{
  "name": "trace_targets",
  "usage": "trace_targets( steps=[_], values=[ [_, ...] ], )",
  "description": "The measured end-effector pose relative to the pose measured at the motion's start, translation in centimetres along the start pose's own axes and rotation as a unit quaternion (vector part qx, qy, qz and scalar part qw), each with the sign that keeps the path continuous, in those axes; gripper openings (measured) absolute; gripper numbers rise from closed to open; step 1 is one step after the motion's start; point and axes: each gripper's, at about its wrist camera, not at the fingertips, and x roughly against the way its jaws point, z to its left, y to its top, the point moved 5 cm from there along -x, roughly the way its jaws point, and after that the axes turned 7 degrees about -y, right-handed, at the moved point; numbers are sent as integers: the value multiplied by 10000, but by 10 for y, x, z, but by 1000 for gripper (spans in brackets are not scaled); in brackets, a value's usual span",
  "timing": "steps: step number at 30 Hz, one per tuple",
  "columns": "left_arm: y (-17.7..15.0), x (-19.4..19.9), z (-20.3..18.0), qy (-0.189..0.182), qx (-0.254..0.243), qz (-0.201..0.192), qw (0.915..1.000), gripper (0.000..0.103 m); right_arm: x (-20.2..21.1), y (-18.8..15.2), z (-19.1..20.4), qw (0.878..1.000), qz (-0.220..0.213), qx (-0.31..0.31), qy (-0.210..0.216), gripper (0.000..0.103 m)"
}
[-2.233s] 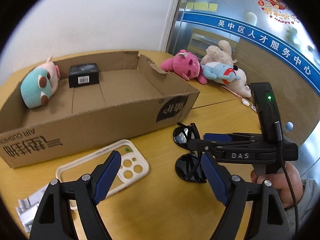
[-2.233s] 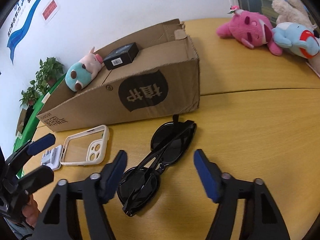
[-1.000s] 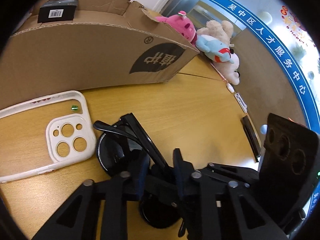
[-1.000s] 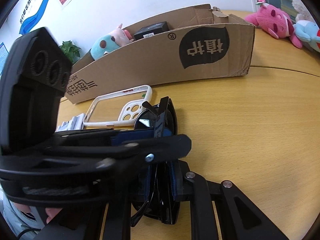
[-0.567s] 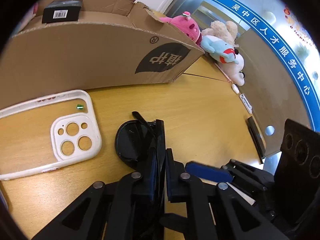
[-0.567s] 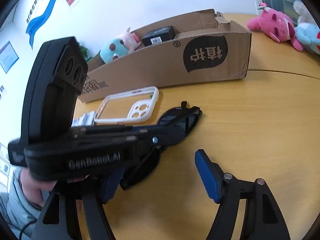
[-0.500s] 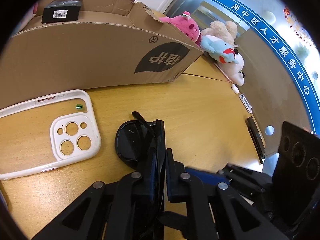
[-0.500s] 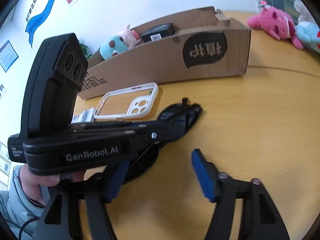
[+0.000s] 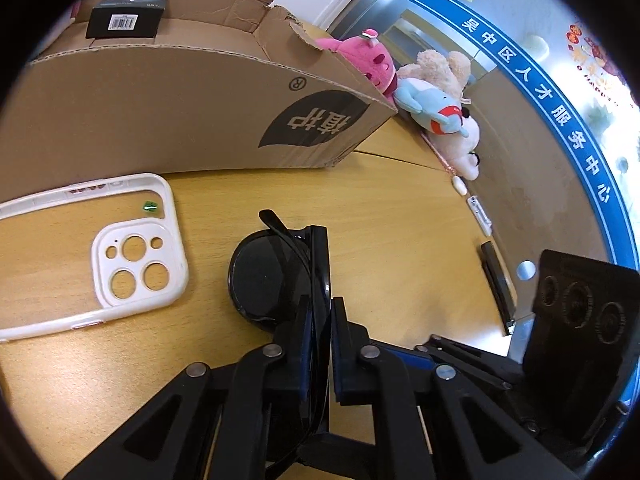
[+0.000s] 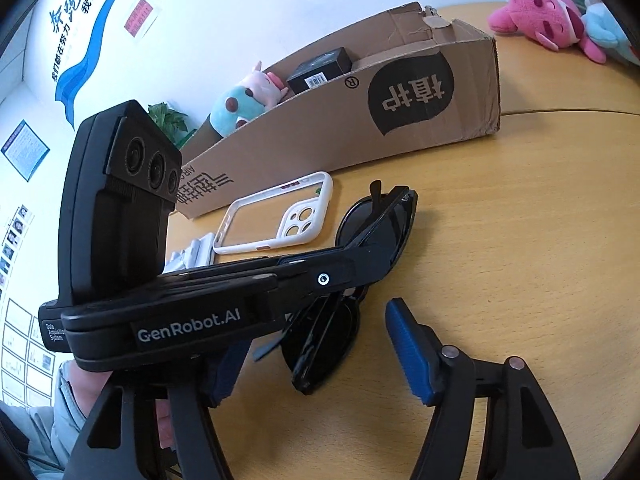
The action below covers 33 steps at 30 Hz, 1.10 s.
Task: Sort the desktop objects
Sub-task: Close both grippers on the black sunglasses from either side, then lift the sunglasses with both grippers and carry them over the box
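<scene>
My left gripper [image 9: 322,312] is shut on the folded black sunglasses [image 9: 272,276], gripping them at the frame edge, low over the wooden table. In the right wrist view the sunglasses [image 10: 380,224] stick out past the left gripper [image 10: 360,256], which crosses in front. My right gripper [image 10: 320,344] is open, its jaws on either side of the lower lens without touching it. A white phone case [image 9: 132,264] lies flat to the left of the sunglasses; it also shows in the right wrist view [image 10: 276,216].
A long open cardboard box [image 9: 192,120] stands behind, holding a black small box [image 9: 126,20] and a teal plush [image 10: 244,104]. Pink, blue and cream plush toys [image 9: 424,96] lie at the far right. A silver packet [image 10: 192,252] lies left of the case.
The right gripper, shut on the sunglasses a second ago, has opened and drawn back. The left gripper keeps its hold; the sunglasses have barely moved in the last half second.
</scene>
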Motion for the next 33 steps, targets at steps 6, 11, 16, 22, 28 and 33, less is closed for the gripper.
trace_targets(
  steps=[6,11,16,22,28,33],
  values=[
    [1,-1,-2,-35,36,-30,10000,7,-12,-2,-4,9997,169,38,-143,44],
    [1,1,-1,-4,66,-48,10000,7,-15,-3,-3,9997,205,65,-120,35],
    [0,5,-7,21,24,-104,9999,7,-13,-3,-4,9998,160,46,-106,32],
    [8,24,-27,69,-215,-347,9991,7,1,6,5,9998,-62,159,-64,31],
    [25,51,-48,131,-479,-712,9962,7,25,26,23,9984,-411,388,39,31],
    [51,78,-62,239,-738,-1003,9919,7,42,57,42,9951,-734,644,138,30]
  ],
)
